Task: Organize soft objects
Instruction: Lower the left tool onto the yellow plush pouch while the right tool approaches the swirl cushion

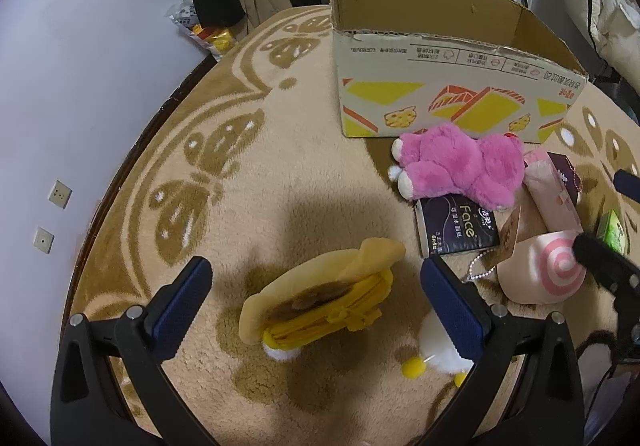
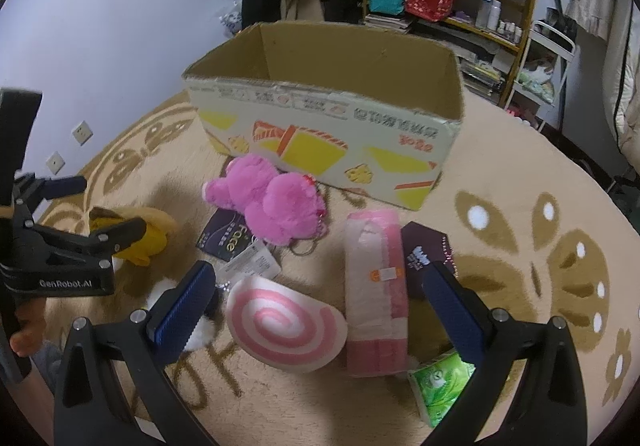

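Beige carpet (image 1: 304, 174) with a brown butterfly pattern carries everything, and an open cardboard box (image 2: 332, 142) printed with yellow and orange cheese shapes stands at its far side. The left claw (image 1: 316, 306) hangs released, its blue-padded jaws wide apart on either side of a yellow plush toy (image 1: 320, 298) that lies on the carpet between them, touched by neither pad as far as the view shows; a white and yellow plush piece (image 1: 436, 358) lies just beside the right-hand pad. The right claw (image 2: 320, 306) is likewise released, jaws spread over a pink-and-white swirl cushion (image 2: 284, 326) and a long pink tissue pack (image 2: 376, 294), both lying flat on the carpet and touching side by side. A fluffy pink bear (image 2: 272, 206) lies just in front of the box, partly over a dark tissue pack marked "Face" (image 2: 226, 240). Another dark purple pack (image 2: 426, 254) sits just right of the pink pack, and a green tissue packet (image 2: 440, 386) lies near the right claw's right-hand pad. In the right wrist view the left claw appears at the left edge, over the yellow toy. Shelves (image 2: 480, 6) with bags and bottles stand behind the box.
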The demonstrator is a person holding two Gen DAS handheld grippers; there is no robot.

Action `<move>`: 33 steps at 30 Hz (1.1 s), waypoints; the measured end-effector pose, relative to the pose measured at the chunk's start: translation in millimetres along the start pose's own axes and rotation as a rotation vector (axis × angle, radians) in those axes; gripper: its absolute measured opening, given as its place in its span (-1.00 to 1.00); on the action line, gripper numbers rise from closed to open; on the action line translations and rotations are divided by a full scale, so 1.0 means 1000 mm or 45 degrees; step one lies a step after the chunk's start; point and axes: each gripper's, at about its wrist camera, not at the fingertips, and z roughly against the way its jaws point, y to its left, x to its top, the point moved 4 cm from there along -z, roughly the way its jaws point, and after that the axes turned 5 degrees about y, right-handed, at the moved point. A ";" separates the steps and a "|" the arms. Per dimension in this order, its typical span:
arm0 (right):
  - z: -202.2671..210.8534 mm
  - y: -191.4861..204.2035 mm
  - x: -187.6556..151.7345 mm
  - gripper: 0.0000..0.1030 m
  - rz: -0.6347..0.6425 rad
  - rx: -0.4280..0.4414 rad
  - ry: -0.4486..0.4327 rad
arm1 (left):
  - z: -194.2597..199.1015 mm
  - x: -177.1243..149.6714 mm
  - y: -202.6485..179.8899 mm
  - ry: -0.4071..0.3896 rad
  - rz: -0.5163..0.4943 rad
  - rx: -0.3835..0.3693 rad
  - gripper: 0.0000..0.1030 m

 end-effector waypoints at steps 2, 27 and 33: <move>-0.003 0.004 -0.002 1.00 0.017 0.000 0.010 | -0.001 0.000 0.001 0.008 0.005 -0.001 1.00; -0.038 0.026 -0.024 0.83 0.161 0.016 0.150 | -0.023 -0.006 0.004 0.108 0.009 -0.037 1.00; -0.047 0.025 -0.029 0.57 0.145 0.037 0.210 | -0.033 -0.010 0.001 0.151 -0.012 -0.035 1.00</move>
